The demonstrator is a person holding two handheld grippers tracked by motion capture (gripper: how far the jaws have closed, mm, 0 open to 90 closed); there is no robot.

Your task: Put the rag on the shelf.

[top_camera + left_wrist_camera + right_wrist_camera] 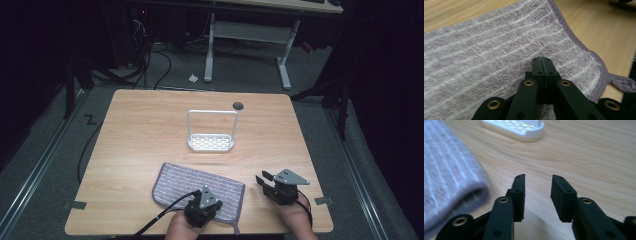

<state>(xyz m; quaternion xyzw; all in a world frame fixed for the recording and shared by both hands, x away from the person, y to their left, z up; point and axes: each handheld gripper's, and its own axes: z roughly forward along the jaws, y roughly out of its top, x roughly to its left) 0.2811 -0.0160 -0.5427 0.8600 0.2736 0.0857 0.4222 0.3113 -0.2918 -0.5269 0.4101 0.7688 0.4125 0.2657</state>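
A grey-purple striped towel (185, 180) lies folded near the table's front edge. My left gripper (204, 201) sits over the towel's near right part. In the left gripper view it (541, 60) is shut, jaws together just above or on the pile (486, 50), with no cloth visibly pinched. A hanging loop (624, 83) shows at the towel's corner. My right gripper (264, 176) is on the bare wood just right of the towel, open and empty (537, 178). The towel's folded edge (451, 175) lies to its left.
A white slotted rack (211, 143) with a tall wire handle stands mid-table, its base (516, 128) ahead of the right gripper. A round cable hole (238, 105) is at the table's back. Another desk's white legs (284, 65) and cables are on the floor beyond.
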